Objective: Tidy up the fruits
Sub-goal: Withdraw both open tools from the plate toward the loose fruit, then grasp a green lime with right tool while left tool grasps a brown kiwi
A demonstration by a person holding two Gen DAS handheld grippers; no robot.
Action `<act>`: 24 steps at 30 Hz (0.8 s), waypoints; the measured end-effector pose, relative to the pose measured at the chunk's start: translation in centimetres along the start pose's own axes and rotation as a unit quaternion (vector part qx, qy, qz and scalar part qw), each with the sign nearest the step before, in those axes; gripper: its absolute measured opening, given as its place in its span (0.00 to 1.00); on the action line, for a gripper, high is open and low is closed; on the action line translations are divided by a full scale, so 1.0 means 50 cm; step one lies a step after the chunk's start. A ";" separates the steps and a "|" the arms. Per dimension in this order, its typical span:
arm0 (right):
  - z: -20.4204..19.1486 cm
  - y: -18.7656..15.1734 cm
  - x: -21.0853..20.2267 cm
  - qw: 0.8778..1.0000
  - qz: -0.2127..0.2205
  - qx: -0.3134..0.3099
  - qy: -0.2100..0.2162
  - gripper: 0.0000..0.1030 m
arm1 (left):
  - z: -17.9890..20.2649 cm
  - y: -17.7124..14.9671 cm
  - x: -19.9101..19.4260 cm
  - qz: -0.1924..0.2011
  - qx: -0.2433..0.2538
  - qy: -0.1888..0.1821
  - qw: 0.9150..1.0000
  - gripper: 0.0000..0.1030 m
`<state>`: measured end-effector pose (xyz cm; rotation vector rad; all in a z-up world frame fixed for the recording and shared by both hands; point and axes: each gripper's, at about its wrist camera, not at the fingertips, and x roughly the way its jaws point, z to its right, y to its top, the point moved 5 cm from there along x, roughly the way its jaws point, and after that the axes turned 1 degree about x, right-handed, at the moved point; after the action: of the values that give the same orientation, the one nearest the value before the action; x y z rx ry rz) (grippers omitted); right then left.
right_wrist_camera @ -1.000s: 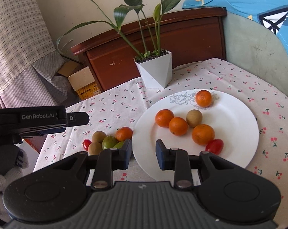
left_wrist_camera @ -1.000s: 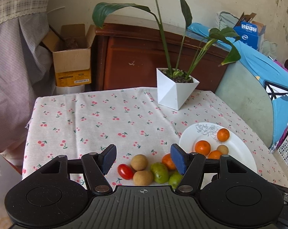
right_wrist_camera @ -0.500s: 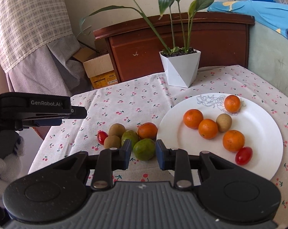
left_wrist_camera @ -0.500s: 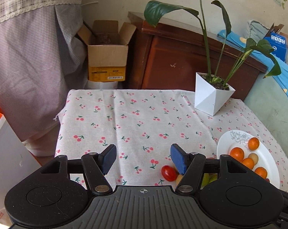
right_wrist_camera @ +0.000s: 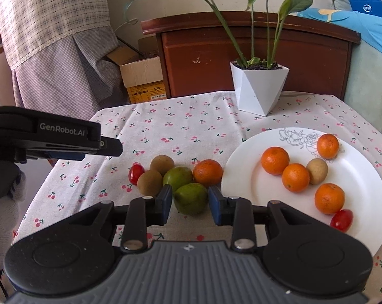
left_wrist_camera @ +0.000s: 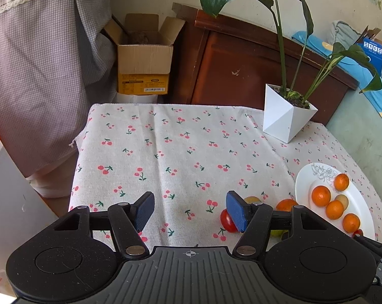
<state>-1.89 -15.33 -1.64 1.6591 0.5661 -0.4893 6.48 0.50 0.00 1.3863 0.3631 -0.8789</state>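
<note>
A white plate [right_wrist_camera: 363, 223] holds several oranges, one brown fruit [right_wrist_camera: 317, 171] and a cherry tomato [right_wrist_camera: 341, 220]. Left of it on the cloth lie a loose orange [right_wrist_camera: 207, 172], two green fruits [right_wrist_camera: 191, 198], two brown fruits [right_wrist_camera: 162, 164] and a cherry tomato [right_wrist_camera: 136, 173]. My right gripper [right_wrist_camera: 189, 205] is open, its fingers on either side of the near green fruit, not closed on it. My left gripper [left_wrist_camera: 189, 210] is open and empty over bare cloth, left of the pile; its right finger hides part of the tomato [left_wrist_camera: 226, 221]. The plate also shows in the left wrist view [left_wrist_camera: 304, 185].
A white pot with a tall plant [right_wrist_camera: 258, 87] stands at the back of the table. A wooden cabinet [right_wrist_camera: 254, 50] and a cardboard box [left_wrist_camera: 143, 58] stand behind the table. The left gripper's body [right_wrist_camera: 44, 136] hangs over the table's left edge.
My right gripper has moved left from the plate to the pile and now straddles a green fruit. My left gripper has swung left, away from the fruits.
</note>
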 end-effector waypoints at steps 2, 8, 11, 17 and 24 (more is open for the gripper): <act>-0.009 -0.001 -0.001 1.000 -0.001 -0.005 0.007 0.32 | 0.000 0.000 -0.001 0.000 0.000 -0.001 1.000 0.60; -0.005 -0.004 0.007 1.000 -0.001 0.005 0.002 0.32 | 0.000 -0.003 0.002 -0.004 0.002 -0.004 1.000 0.60; -0.001 -0.005 0.009 1.000 0.002 0.016 0.001 0.33 | 0.006 -0.006 0.002 -0.005 0.009 -0.009 1.000 0.60; 0.009 -0.010 0.023 0.999 -0.006 0.039 0.004 0.33 | 0.023 -0.015 -0.002 -0.007 0.029 -0.023 0.999 0.60; -0.001 -0.009 -0.002 0.999 -0.016 0.025 0.022 0.31 | 0.045 -0.027 -0.009 -0.013 0.053 -0.046 0.997 0.59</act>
<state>-2.26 -15.21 -1.92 1.7135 0.6179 -0.4946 4.63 -1.42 -0.20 1.4360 0.2680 -0.9927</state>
